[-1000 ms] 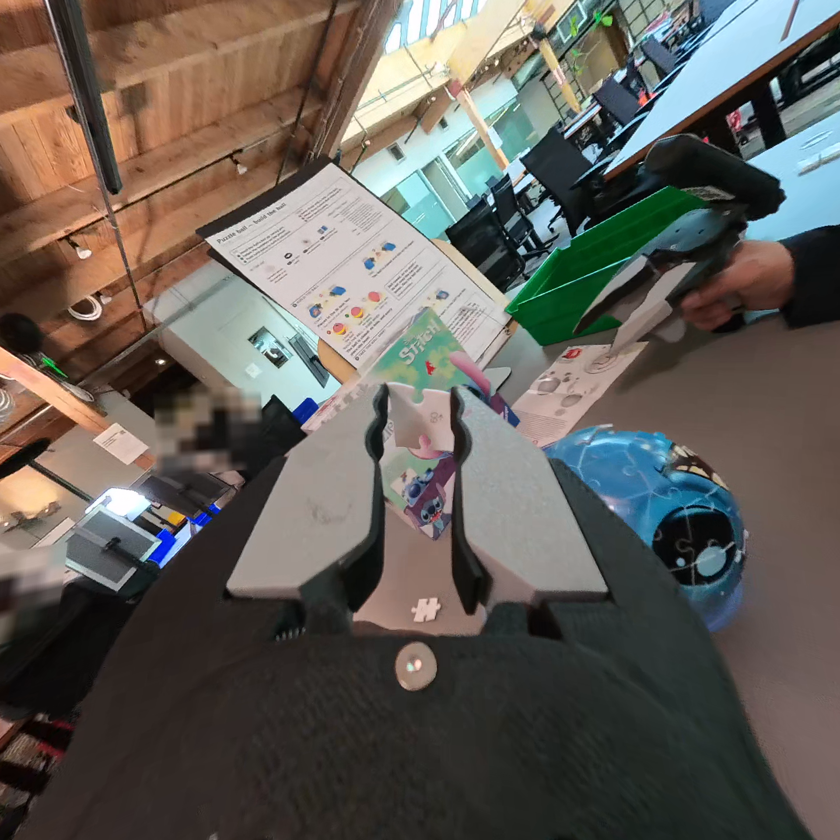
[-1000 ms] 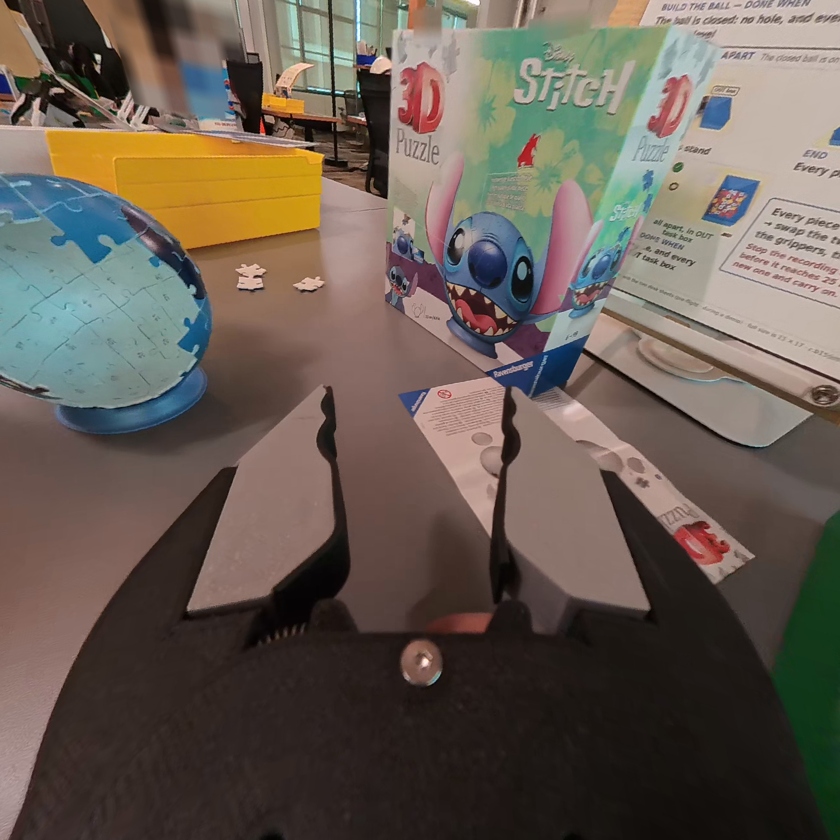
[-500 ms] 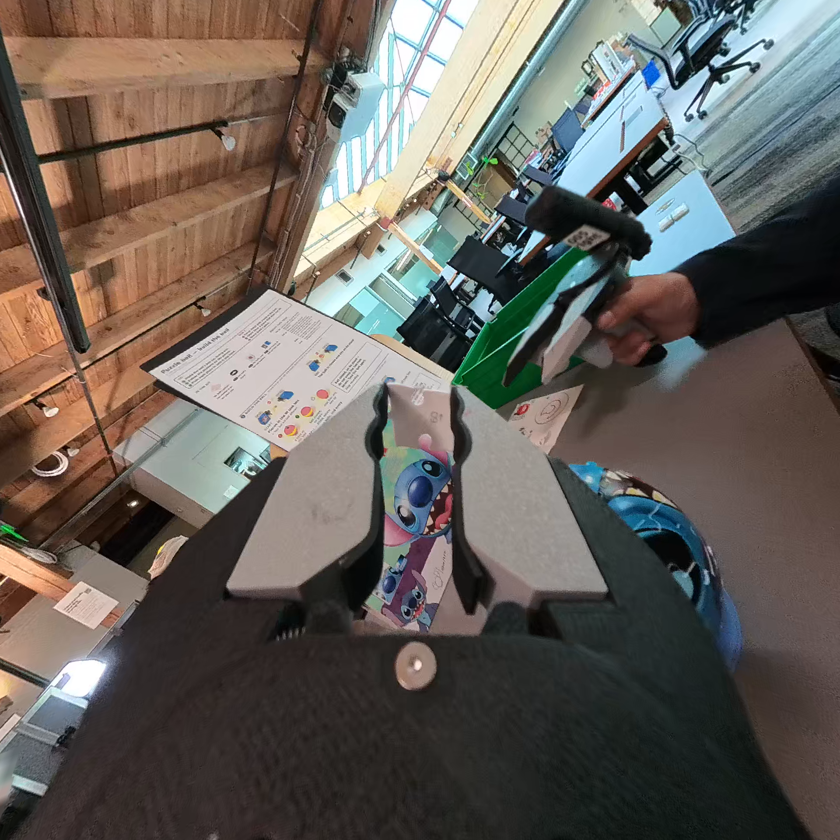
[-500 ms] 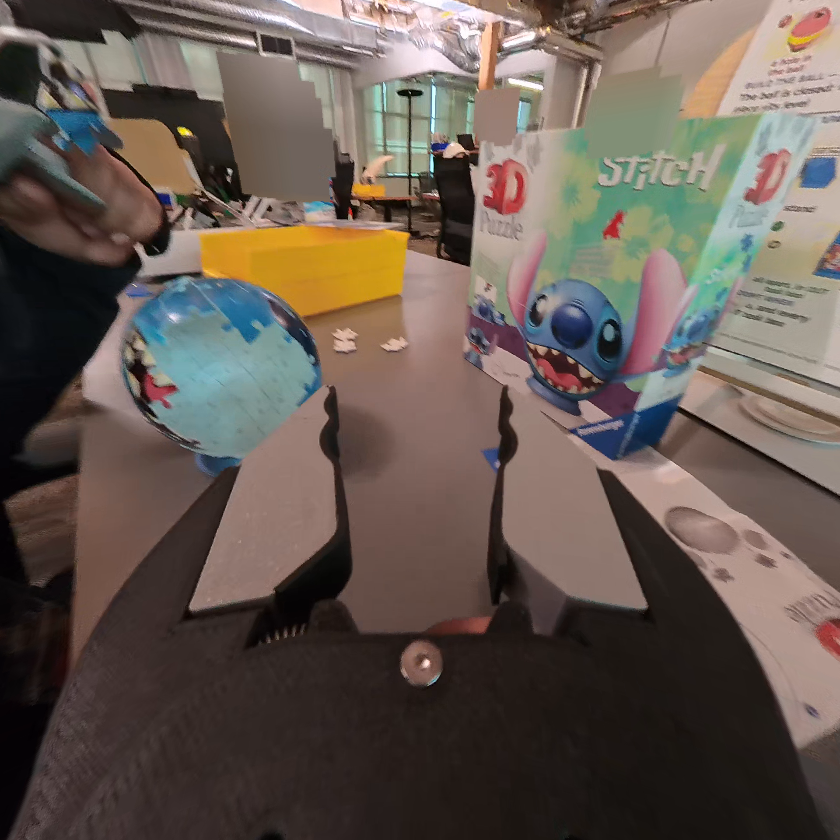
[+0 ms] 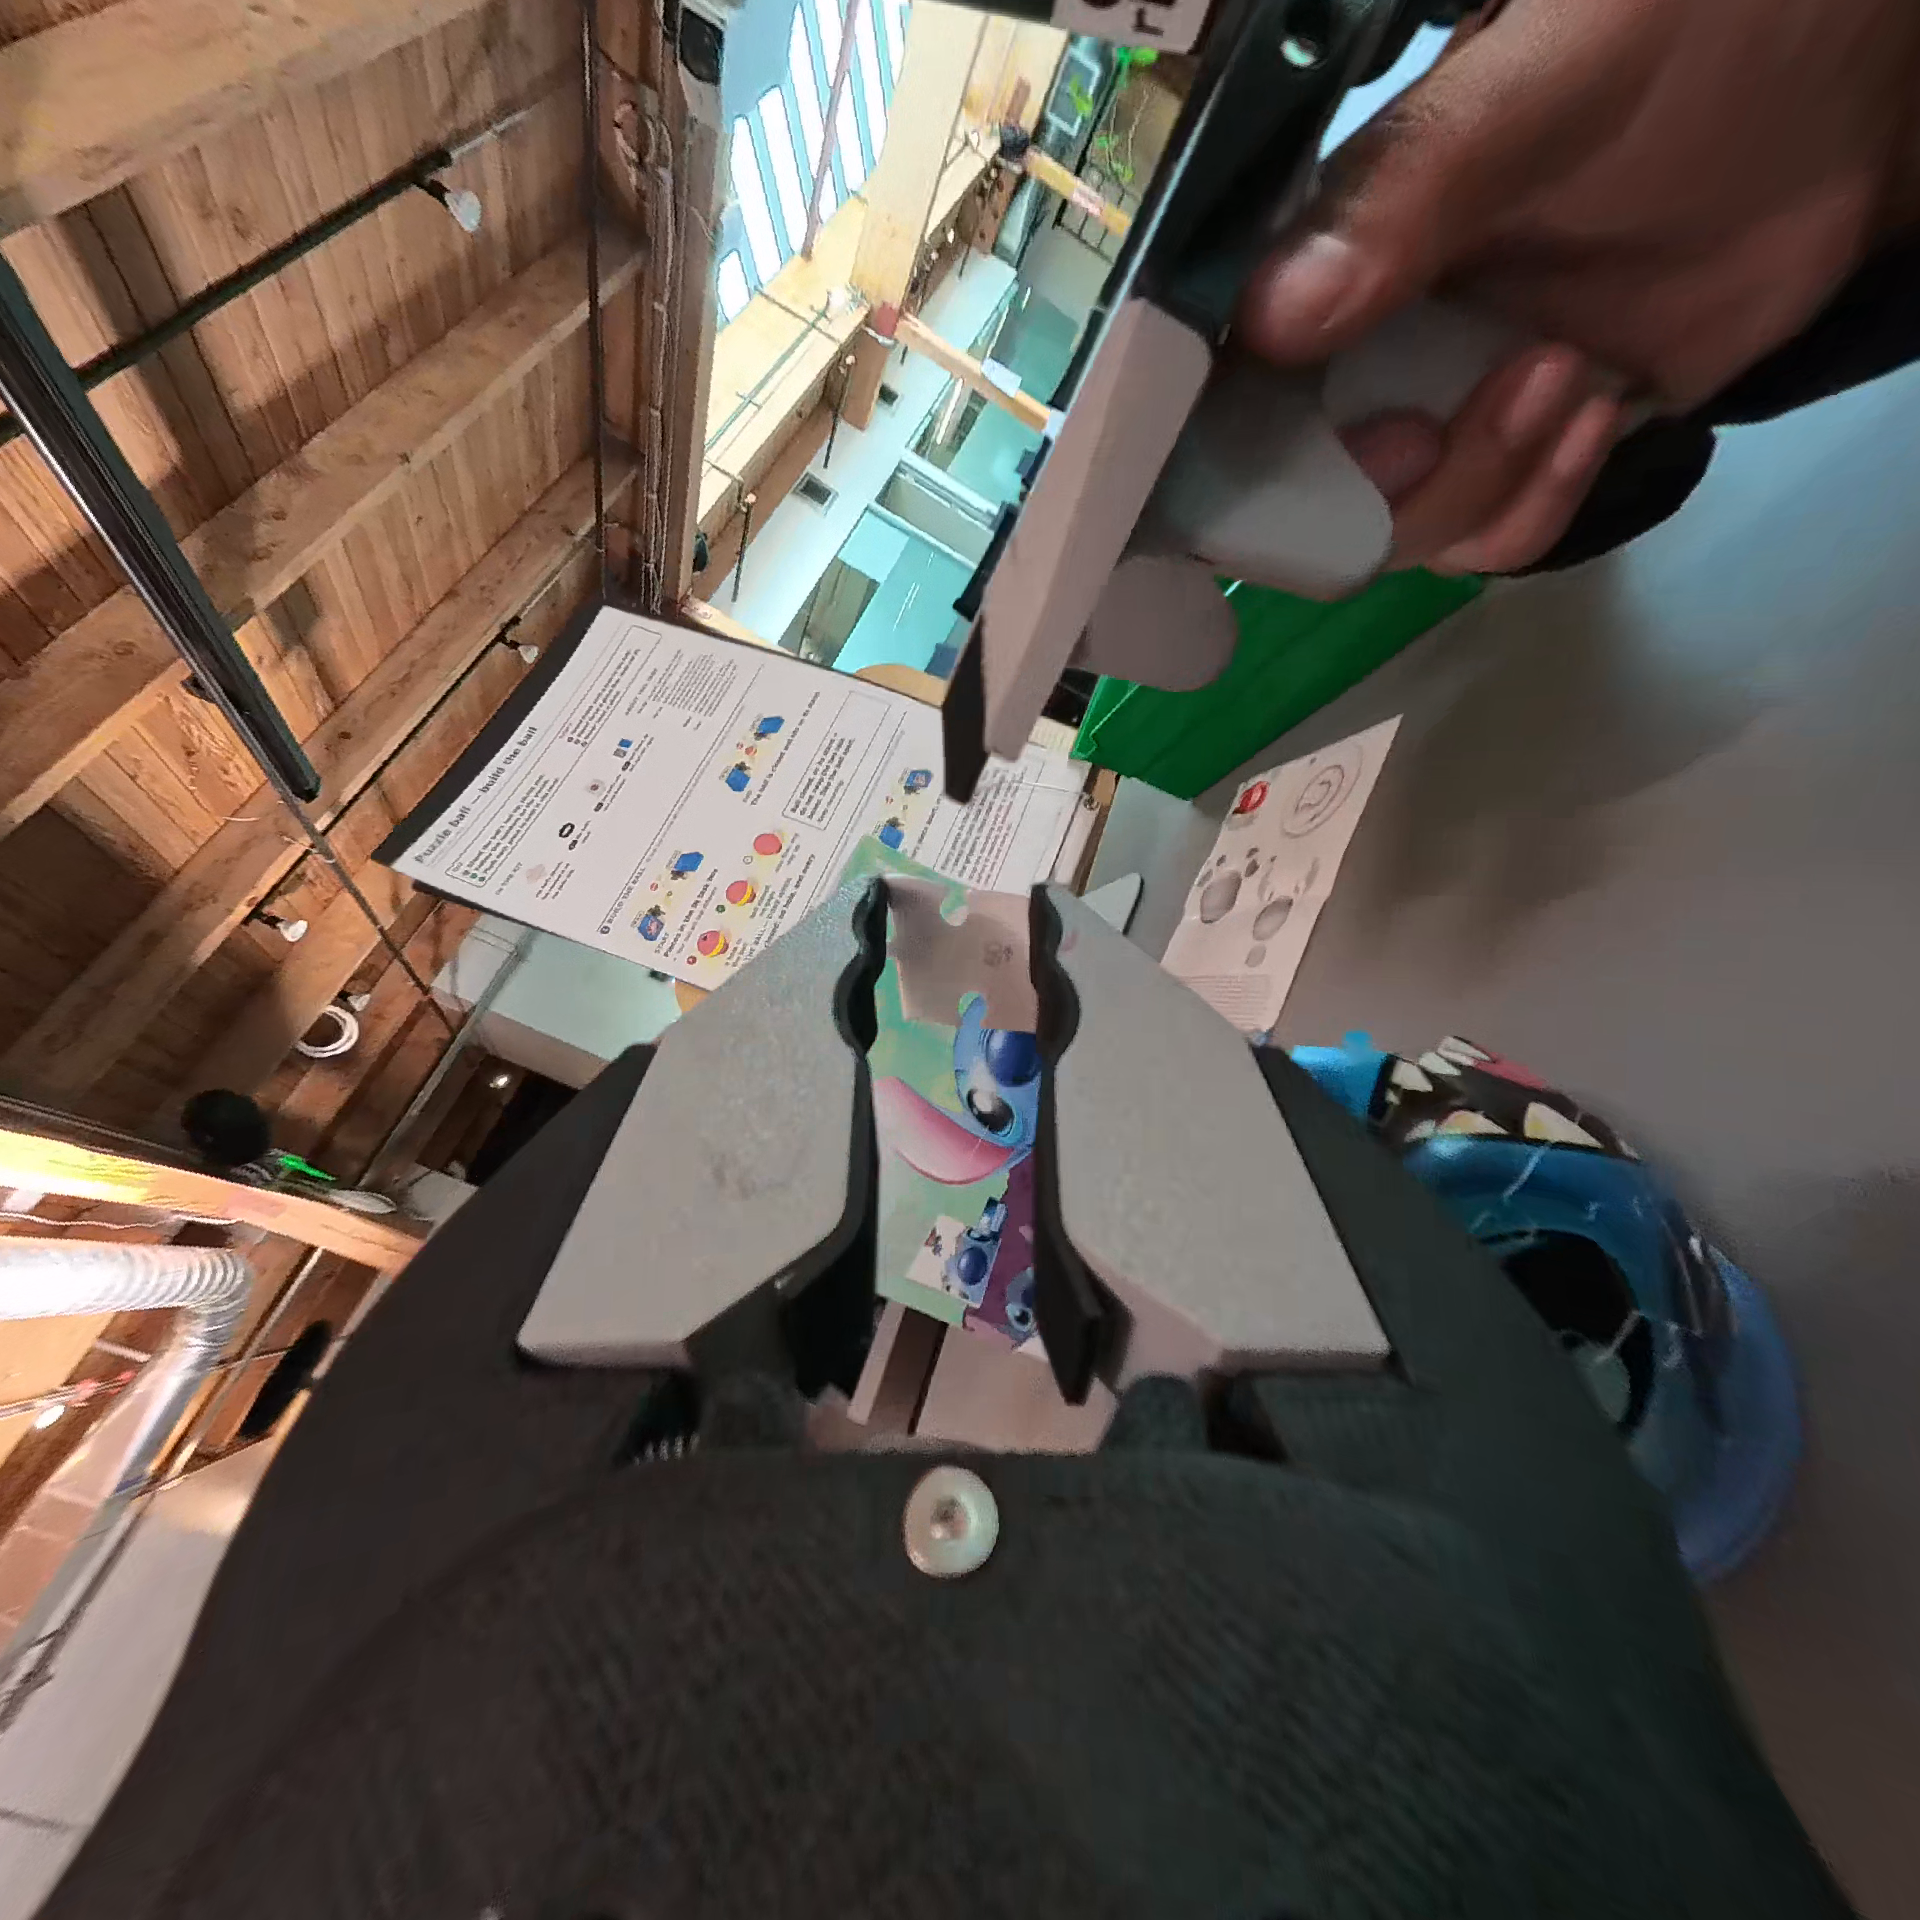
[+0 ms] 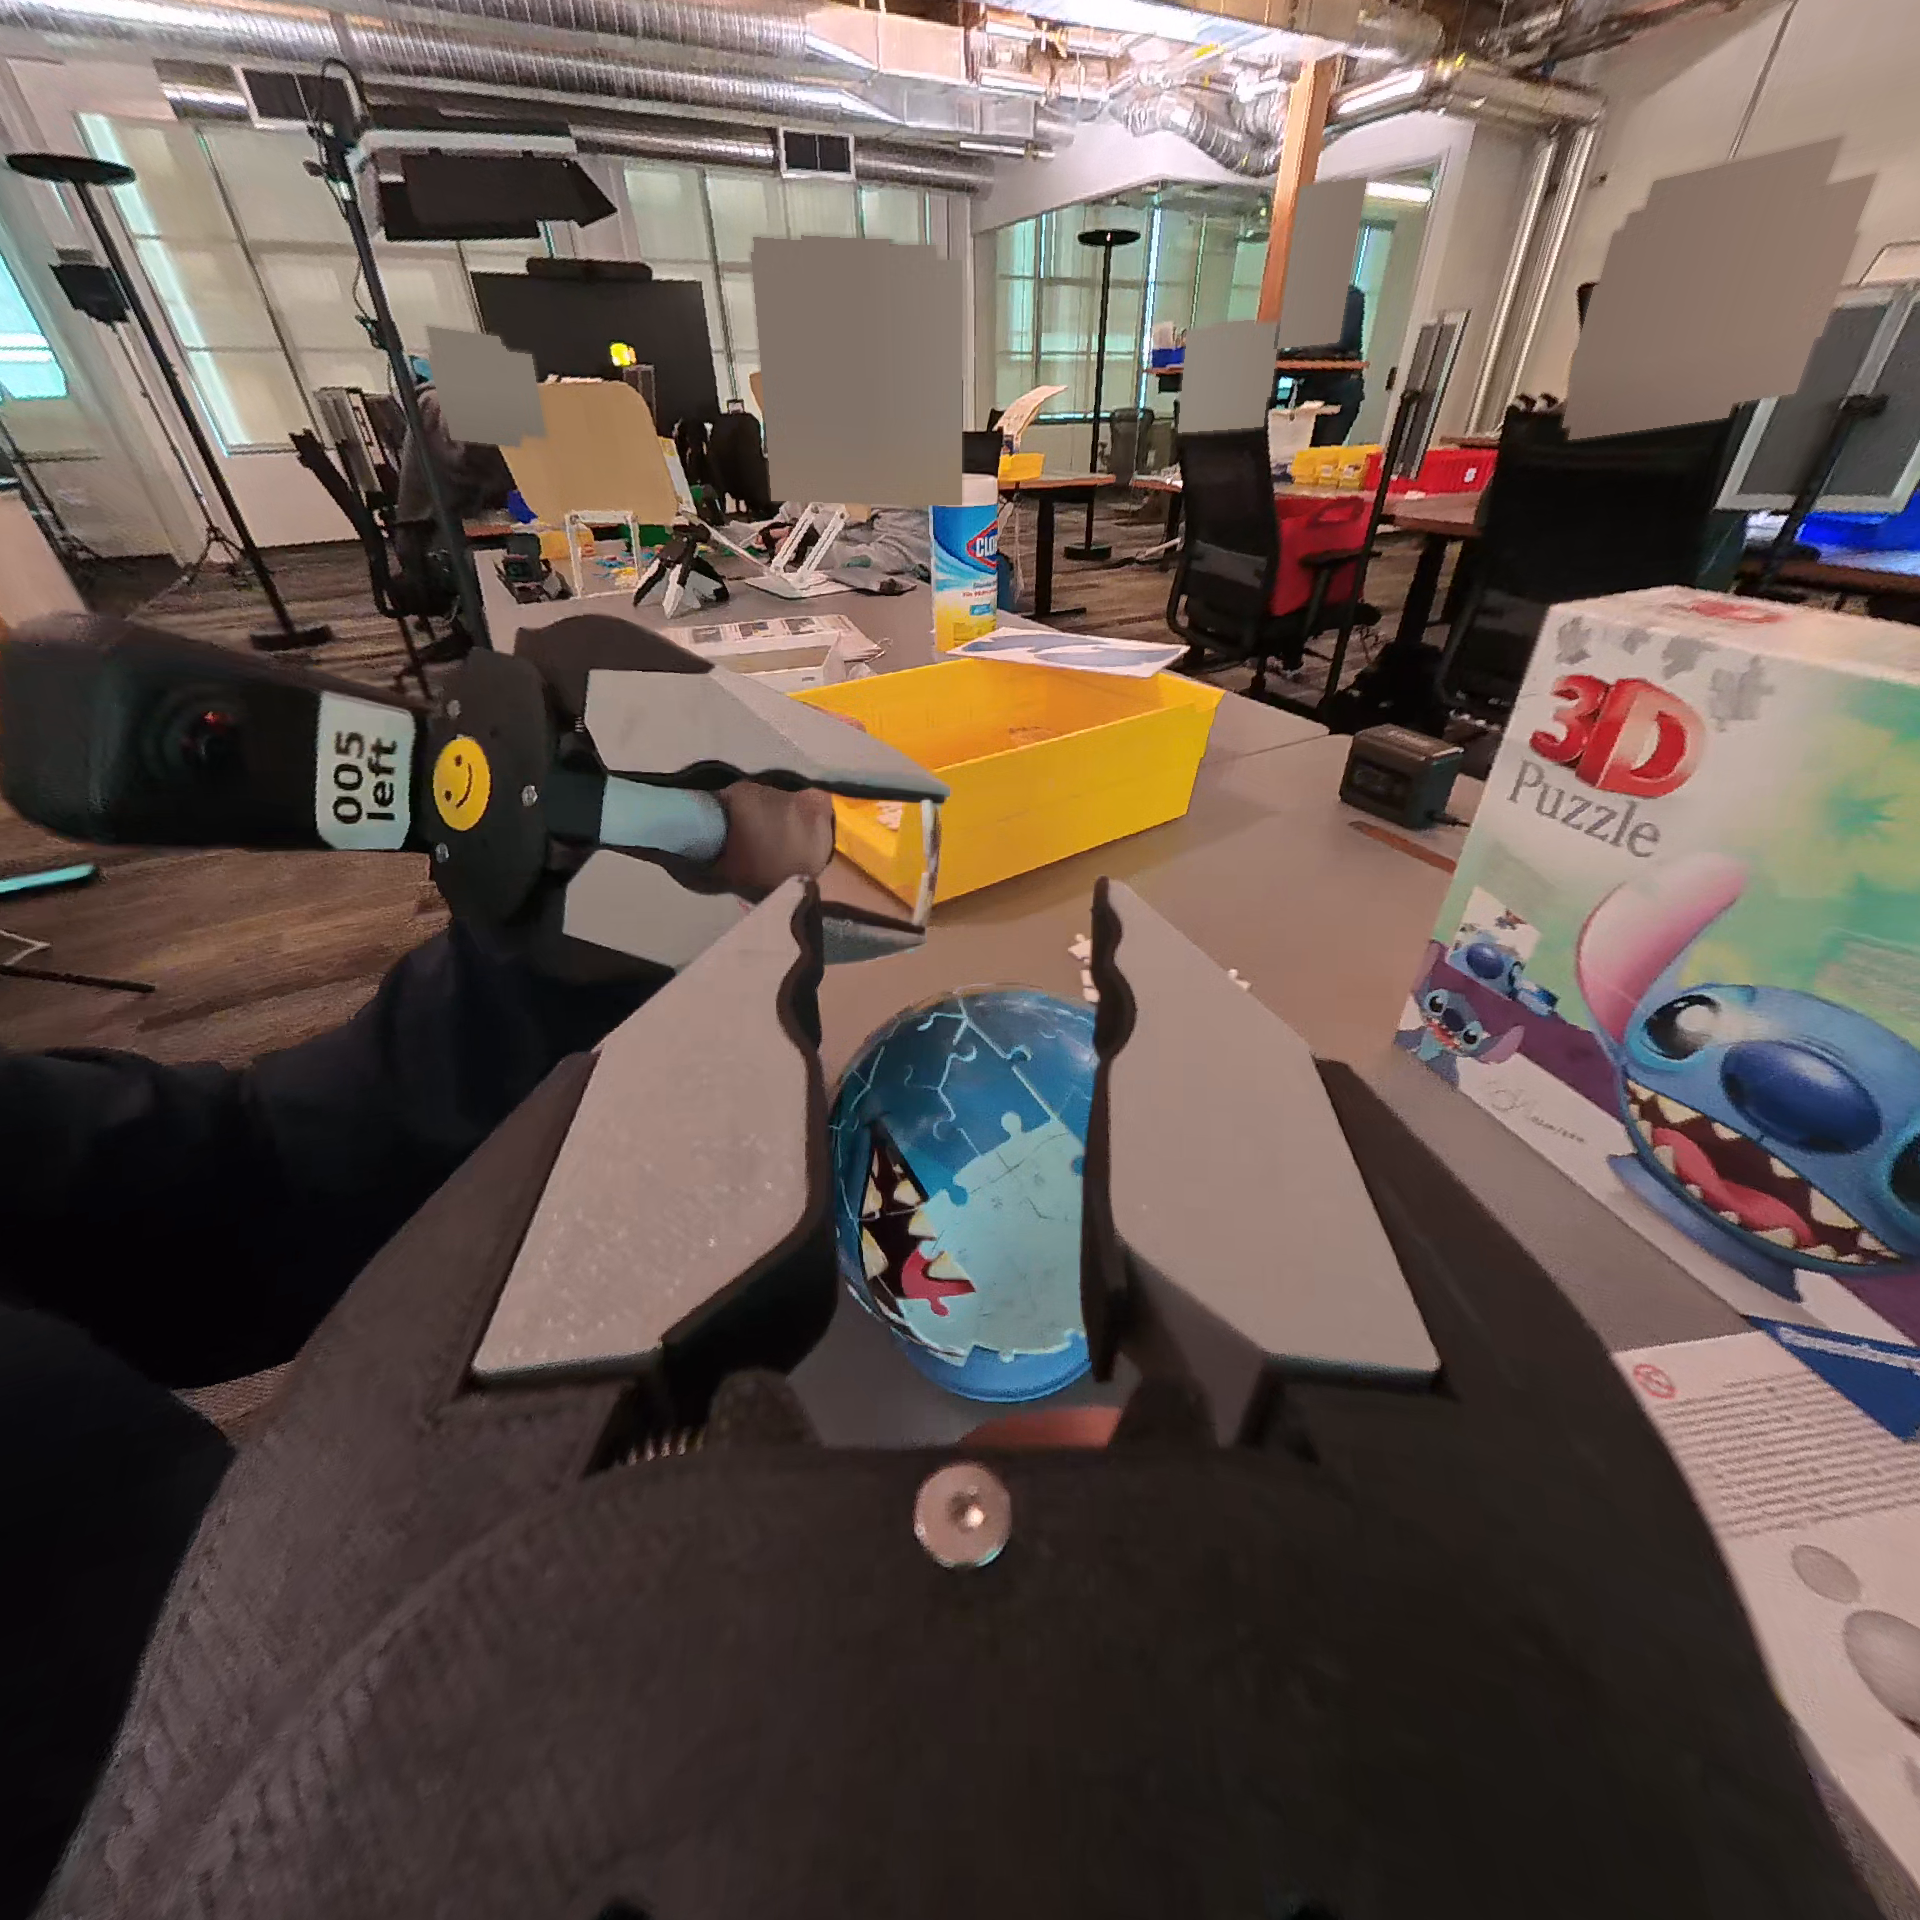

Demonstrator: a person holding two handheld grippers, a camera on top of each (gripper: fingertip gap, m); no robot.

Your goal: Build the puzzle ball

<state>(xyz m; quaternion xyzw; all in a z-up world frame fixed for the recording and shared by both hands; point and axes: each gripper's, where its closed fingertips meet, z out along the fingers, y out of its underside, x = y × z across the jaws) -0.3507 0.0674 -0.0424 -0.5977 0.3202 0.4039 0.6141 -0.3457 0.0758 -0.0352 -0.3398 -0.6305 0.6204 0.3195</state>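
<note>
My left gripper (image 5: 958,920) is shut on a pale puzzle piece (image 5: 951,961), its blank back showing, and holds it in the air. The blue puzzle ball (image 5: 1538,1236) sits on its stand on the grey table, low to the right of the left gripper. My right gripper (image 6: 951,914) is open and empty, above the ball (image 6: 966,1174), which shows between its fingers. In the right wrist view the left gripper (image 6: 925,862) comes in from the left with the piece (image 6: 928,831) edge-on, close to my right gripper's left fingertip. In the left wrist view the right gripper (image 5: 982,748) hangs just above the held piece.
The puzzle box (image 6: 1704,935) stands right of the ball. A yellow bin (image 6: 1018,758) is behind it, with loose pieces (image 6: 1081,945) in front of the bin. A green bin (image 5: 1247,686), an instruction board (image 5: 675,821) and a paper leaflet (image 5: 1278,883) lie beyond.
My right gripper rose from the table and swung left over the ball, close to the left gripper. My left gripper lifted and tilted with the piece still held.
</note>
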